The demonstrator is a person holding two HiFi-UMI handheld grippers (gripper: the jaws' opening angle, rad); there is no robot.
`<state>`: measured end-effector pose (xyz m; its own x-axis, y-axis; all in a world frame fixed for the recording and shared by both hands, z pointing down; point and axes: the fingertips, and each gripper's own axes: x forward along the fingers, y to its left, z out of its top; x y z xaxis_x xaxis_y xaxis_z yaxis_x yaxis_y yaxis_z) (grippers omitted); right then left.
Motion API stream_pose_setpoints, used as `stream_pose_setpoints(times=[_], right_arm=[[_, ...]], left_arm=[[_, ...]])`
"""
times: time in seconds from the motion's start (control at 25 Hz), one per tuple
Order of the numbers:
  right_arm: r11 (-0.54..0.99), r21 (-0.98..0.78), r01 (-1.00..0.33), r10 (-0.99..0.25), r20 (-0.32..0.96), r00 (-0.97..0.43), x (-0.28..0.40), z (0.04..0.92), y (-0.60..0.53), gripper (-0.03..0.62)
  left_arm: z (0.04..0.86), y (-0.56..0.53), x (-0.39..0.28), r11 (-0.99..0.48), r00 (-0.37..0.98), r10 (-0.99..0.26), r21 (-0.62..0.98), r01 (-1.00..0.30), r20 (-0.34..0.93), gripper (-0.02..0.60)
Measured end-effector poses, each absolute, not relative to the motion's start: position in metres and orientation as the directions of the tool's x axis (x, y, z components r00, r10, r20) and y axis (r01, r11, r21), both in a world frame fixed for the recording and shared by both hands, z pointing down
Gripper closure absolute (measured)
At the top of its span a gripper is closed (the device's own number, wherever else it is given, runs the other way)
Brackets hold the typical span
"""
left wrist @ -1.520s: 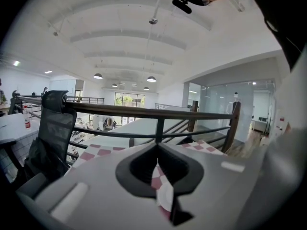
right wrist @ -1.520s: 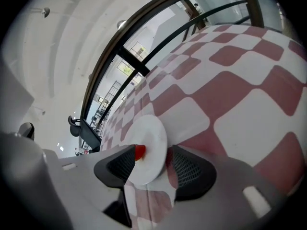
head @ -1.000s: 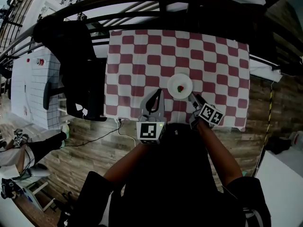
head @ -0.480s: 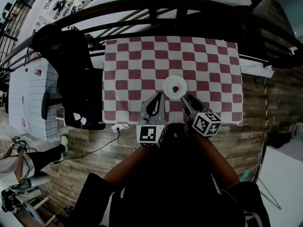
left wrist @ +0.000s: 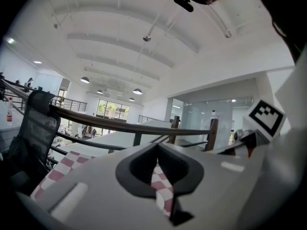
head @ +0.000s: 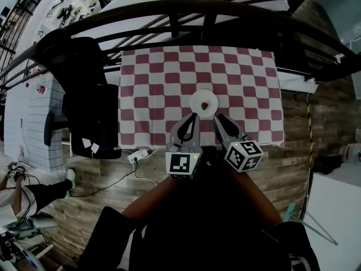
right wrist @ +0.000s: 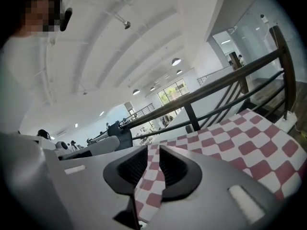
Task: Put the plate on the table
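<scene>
One round white plate point(head: 203, 103) is seen lying flat on the red and white checked table point(head: 254, 83), midway between its left and right edges, a bit nearer the near edge. A small red thing point(head: 205, 105) is seen on it. Black square marks are printed on the cubes point(head: 181, 164). The left gripper point(head: 193, 116) is closed on nothing. The right gripper point(head: 218, 118) is closing, nothing held, near the plate.

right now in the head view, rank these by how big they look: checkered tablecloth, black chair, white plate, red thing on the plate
1. checkered tablecloth, clearly largest
2. black chair, left of the table
3. white plate
4. red thing on the plate, only a small dot

No two look close in size.
</scene>
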<state>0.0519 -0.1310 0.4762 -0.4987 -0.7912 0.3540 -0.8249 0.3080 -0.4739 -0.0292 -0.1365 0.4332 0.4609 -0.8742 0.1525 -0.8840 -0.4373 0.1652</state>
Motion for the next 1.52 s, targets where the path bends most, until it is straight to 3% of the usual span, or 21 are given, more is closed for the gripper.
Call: stream_pose_setpoints(times=[0.2,0.72,1.52], right_arm=[[0.345,-0.355,-0.869,-0.836,0.306,-0.457,0.048,0.448,-0.124,0.594],[0.314,-0.118,-0.942,-0.902,0.273,-0.335,0.041,0.424,-0.098,0.595],[0.245,-0.015,-0.969,-0.919,0.314,-0.238,0.063,0.432,-0.082,0.595]], left_arm=[[0.422,-0.131,-0.025,-0.468,0.488,-0.865,0.161,-0.869,0.119,0.572],[0.41,-0.107,-0.021,-0.507,0.519,-0.851,0.131,-0.852,0.085,0.572],[0.413,-0.097,0.021,-0.61,0.62,-0.781,0.117,-0.784,0.078,0.572]])
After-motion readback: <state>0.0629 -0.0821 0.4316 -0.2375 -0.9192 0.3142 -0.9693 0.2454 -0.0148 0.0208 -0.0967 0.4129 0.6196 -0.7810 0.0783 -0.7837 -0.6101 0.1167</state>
